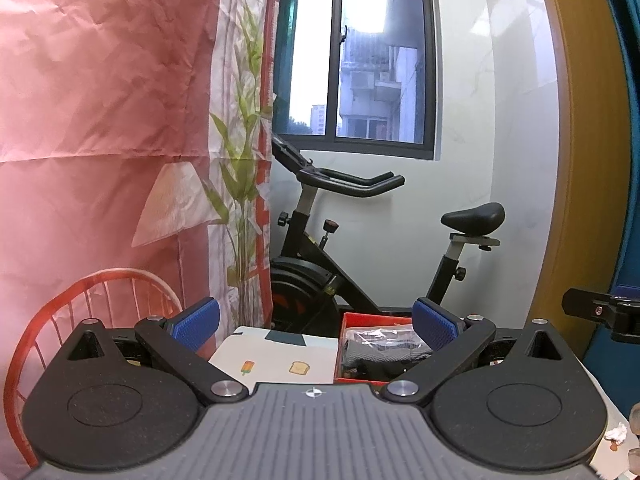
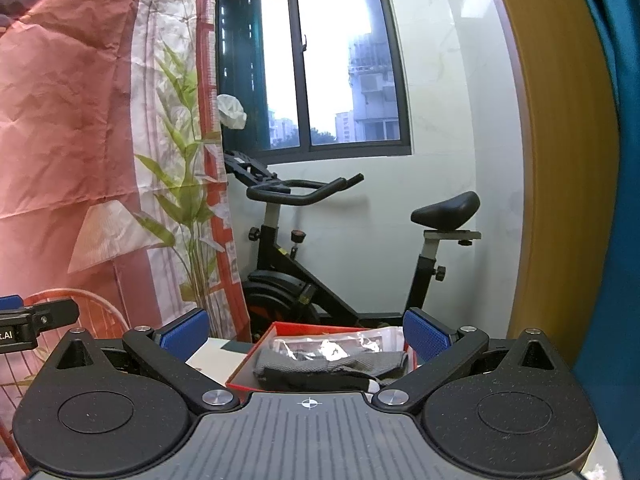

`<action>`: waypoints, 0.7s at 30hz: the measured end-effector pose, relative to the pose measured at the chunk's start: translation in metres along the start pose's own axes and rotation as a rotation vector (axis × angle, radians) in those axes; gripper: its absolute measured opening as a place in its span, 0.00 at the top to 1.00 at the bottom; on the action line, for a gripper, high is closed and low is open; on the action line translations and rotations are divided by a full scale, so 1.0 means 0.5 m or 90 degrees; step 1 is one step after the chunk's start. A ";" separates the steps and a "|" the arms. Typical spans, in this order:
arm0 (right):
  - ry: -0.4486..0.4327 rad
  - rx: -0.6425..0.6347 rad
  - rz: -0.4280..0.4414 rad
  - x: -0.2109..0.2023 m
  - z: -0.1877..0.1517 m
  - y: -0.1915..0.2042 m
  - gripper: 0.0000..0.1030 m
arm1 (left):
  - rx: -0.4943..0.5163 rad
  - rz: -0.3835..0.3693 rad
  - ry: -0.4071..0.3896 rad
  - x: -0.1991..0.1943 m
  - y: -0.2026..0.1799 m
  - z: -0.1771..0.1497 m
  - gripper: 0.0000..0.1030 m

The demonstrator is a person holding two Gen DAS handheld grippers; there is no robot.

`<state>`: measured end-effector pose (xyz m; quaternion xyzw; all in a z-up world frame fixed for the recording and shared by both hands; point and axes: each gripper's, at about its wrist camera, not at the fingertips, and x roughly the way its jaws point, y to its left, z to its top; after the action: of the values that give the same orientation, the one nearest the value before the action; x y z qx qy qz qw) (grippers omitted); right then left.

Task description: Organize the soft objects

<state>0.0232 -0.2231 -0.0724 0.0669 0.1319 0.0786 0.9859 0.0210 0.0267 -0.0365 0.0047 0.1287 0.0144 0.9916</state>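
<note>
Both the left hand-held gripper (image 1: 316, 322) and right hand-held gripper (image 2: 306, 332) are held wide, empty. The red box (image 2: 276, 330) on the bench (image 1: 276, 354) holds a grey cloth (image 2: 328, 364) — seen clearly only from the right wrist — and perhaps plastic-wrapped items (image 2: 332, 346).

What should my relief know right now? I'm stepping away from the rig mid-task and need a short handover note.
Left gripper: open, empty, held above the table.
Right gripper: open, empty, aimed at the red box.
Things: the red box sits on the table ahead of both grippers. Inside it lie a grey cloth and, behind that, crinkled clear bags with dark contents.
Done: cannot tell from these views; some soft items are already in the box.
Left: nothing is gripped. Whether more items wait outside the box is not visible, so check the table before going on.
</note>
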 end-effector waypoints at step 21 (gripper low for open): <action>0.006 0.005 -0.004 -0.008 -0.002 -0.008 0.00 | 0.006 0.001 0.003 0.001 -0.003 0.000 0.00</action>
<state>0.0198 -0.2276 -0.0729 0.0703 0.1374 0.0752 0.9852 0.0213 0.0253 -0.0366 0.0092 0.1310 0.0148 0.9912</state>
